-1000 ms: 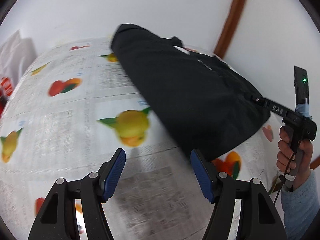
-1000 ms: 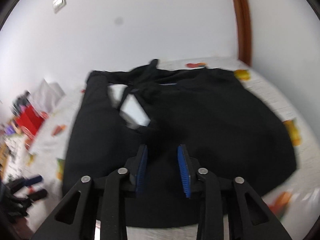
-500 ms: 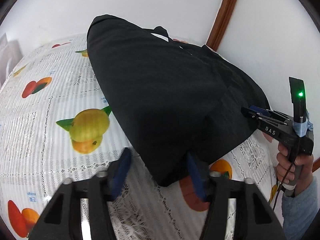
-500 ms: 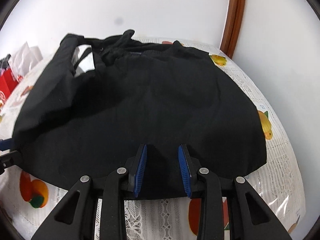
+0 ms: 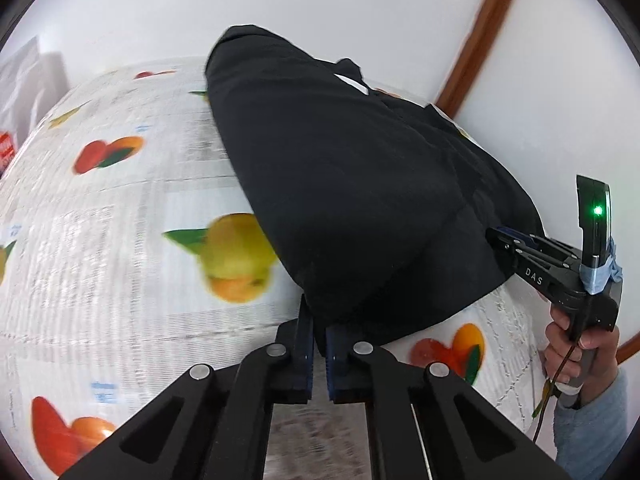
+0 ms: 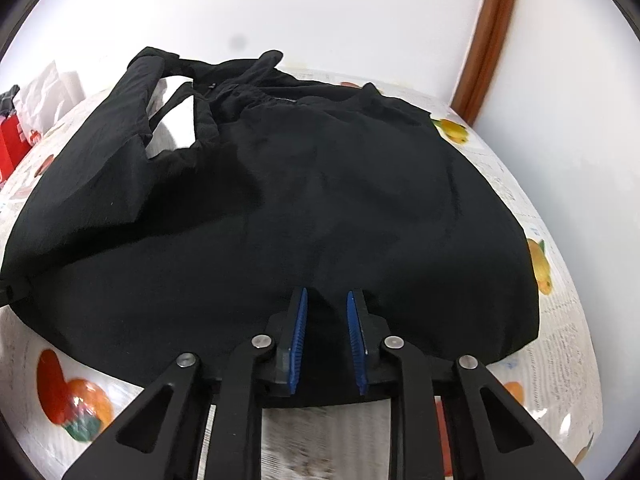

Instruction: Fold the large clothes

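1. Left wrist view shows the black garment (image 5: 360, 184) spread over most of the fruit-print tablecloth (image 5: 104, 248), its near hem facing both grippers and its straps at the far end by the wall.
2. To do this step well, both hem corners should be pinched firmly and lifted together, so the near edge travels evenly toward the far end without bunching in the middle.
3. The left gripper (image 5: 318, 346) points steeply down at the hem corner; its jaws have just been closing and now stand pressed together, the cloth's corner seemingly caught at their tips.
4. The right gripper (image 6: 326, 336), likewise tilted down over the near hem, has jaws that have just been closing; a gap is there between the blue pads (image 6: 298, 344), with cloth between them, not visibly pinched.
5. The person's hand (image 5: 580, 344) wraps the right gripper's handle, sleeve low at the frame edge.
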### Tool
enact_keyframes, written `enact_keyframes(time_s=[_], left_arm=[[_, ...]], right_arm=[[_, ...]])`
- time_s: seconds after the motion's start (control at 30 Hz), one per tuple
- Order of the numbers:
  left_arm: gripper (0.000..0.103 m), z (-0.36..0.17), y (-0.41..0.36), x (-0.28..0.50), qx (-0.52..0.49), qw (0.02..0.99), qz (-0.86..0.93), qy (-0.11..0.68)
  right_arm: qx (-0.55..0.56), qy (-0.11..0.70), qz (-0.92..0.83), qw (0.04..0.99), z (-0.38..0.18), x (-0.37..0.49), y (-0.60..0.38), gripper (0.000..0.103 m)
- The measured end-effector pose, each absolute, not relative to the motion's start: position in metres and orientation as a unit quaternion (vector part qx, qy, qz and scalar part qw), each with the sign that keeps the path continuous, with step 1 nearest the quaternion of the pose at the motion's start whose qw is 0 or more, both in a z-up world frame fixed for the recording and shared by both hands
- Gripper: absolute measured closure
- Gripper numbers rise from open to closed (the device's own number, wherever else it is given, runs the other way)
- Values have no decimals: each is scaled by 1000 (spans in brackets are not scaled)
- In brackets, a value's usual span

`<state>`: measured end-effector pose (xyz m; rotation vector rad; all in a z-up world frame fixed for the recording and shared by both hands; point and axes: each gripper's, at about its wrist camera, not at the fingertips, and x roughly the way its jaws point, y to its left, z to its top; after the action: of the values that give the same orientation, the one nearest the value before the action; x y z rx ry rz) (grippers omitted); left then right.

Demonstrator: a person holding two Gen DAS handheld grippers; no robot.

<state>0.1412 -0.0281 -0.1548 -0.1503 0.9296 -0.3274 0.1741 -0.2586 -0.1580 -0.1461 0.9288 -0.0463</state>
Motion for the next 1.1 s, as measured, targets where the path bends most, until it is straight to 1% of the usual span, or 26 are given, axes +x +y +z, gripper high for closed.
enact_keyframes(time_s=[0.33,0.5,0.53,0.6,0.63,0.67,0.7,0.73,0.77,0.8,0.87,0.97,1.03,1.1], left_arm=[[99,-152,52,130,-96,886,-103,442],[98,-150,85,124,-110,882,-90,448],[98,-151,89,123,-112,882,-91,449],[95,-153,95,121,-118,879,-97,452],[95,-154,97,121,-121,878,-99,453],[91,-155,99,122,-126,877,-101,453],[85,-155,102,121,-128,877,-99,452],[81,-155,105,120,-129,878,-101,449],[70,-154,105,118,-133,879,-108,445],[54,-154,106,117,-138,879,-114,442],[40,-153,107,120,-146,882,-125,431],[40,-154,103,125,-142,881,-129,432],[38,-155,97,129,-137,881,-135,432],[32,-153,90,132,-138,880,-149,429]], right_arm=[[-89,449,42,888,-157,185,-188,83],[-98,461,88,878,-149,193,-157,81],[-93,463,97,876,-145,195,-153,79],[-74,454,119,880,-133,196,-148,64],[-68,447,132,882,-127,194,-145,51],[-63,438,152,884,-120,192,-140,41],[-62,430,171,884,-114,190,-134,38],[-62,424,184,884,-110,190,-127,34],[-62,419,198,884,-106,190,-121,32],[-59,417,210,882,-104,190,-115,31],[-52,422,224,877,-103,194,-106,30],[-43,435,227,870,-113,213,-94,30],[-32,447,234,863,-120,222,-94,30],[-15,462,237,855,-127,232,-92,30]])
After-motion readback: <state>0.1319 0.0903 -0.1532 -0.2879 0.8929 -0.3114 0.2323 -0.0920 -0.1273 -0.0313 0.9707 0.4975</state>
